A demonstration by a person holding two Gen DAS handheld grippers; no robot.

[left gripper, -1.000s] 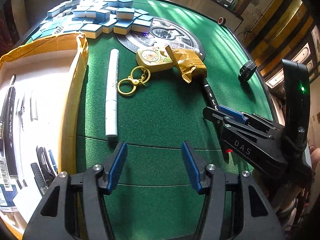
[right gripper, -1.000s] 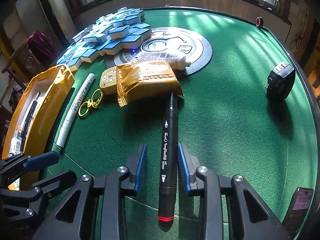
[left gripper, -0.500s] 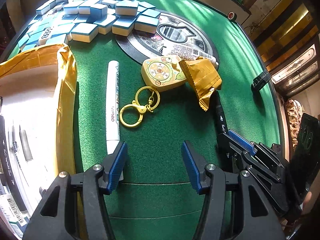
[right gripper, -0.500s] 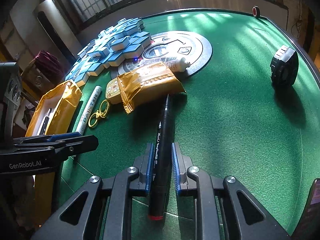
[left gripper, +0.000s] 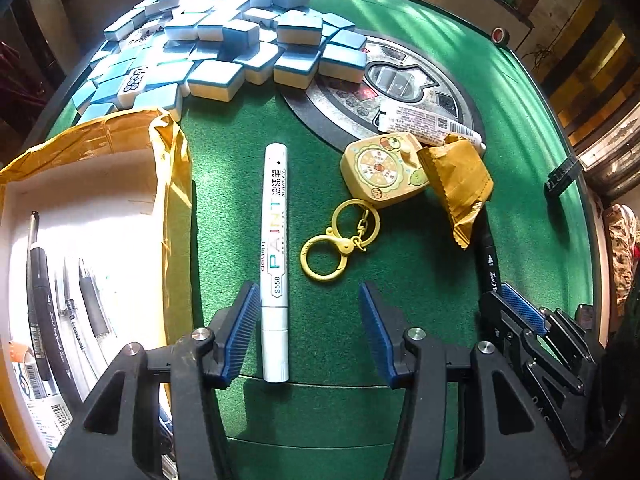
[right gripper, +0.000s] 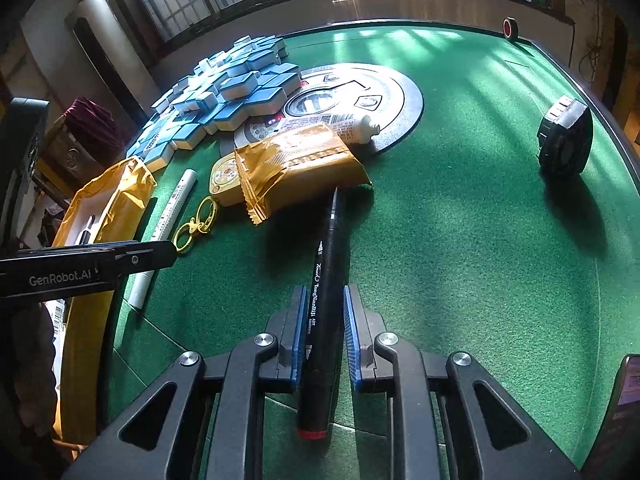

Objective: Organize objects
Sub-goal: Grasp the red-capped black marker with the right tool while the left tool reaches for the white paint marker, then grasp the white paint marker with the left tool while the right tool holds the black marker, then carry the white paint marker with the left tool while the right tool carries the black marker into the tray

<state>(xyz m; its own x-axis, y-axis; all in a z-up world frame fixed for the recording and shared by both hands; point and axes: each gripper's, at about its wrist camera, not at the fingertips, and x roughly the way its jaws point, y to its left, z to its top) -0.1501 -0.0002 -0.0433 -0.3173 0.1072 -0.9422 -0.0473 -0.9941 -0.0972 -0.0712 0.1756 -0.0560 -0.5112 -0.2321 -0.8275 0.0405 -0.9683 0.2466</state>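
Two hand-held grippers, right (right gripper: 322,330) clamping black marker (right gripper: 325,292), left (left gripper: 310,330) closing around paint pen (left gripper: 275,256)

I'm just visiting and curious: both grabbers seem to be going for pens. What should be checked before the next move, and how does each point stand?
1. Right gripper closed on the black marker: ok, pads squeeze its barrel.
2. Black marker's far tip free: not ok, it lies under the gold snack packet.
3. White paint marker between the left gripper's pads: ok, beside the left pad.
4. Left gripper gripping it: not ok. The jaws have just been closing, with a gap on the right side.
5. Keyring clear of the left jaws: ok, apart.
6. Room in the cardboard box: ok, bare floor beside the pens.
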